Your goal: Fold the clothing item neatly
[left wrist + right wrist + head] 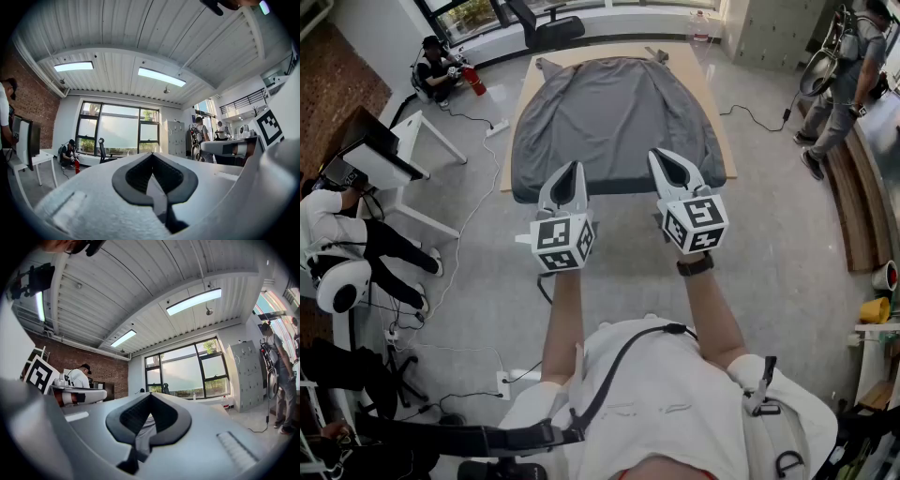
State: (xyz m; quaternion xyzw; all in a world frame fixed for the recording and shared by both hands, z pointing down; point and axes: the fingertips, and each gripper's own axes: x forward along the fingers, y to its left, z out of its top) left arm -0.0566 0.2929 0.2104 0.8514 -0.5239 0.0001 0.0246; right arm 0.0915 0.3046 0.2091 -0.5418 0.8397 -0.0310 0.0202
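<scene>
**Both claws shut, short of a draped hem**

The grey garment (614,117) lies spread across the table (719,131), with its near edge hanging over the side facing the person. The left claw (573,169) and right claw (662,156) are held side by side above that near edge. Each is closed tip to tip, and no cloth looks lifted or pulled by either.

From where I stand, the risks look like these:

- **Pushing instead of gripping:** the claws go down while closed and shove the fabric, rucking up the smooth spread.
- **Sliding off:** because the hem overhangs, a pull toward the person could drag the whole garment off the table.
- **A crooked fold:** the two claws take unequal bites, or catch only one layer, and the fold line skews with creases trapped underneath.
</scene>
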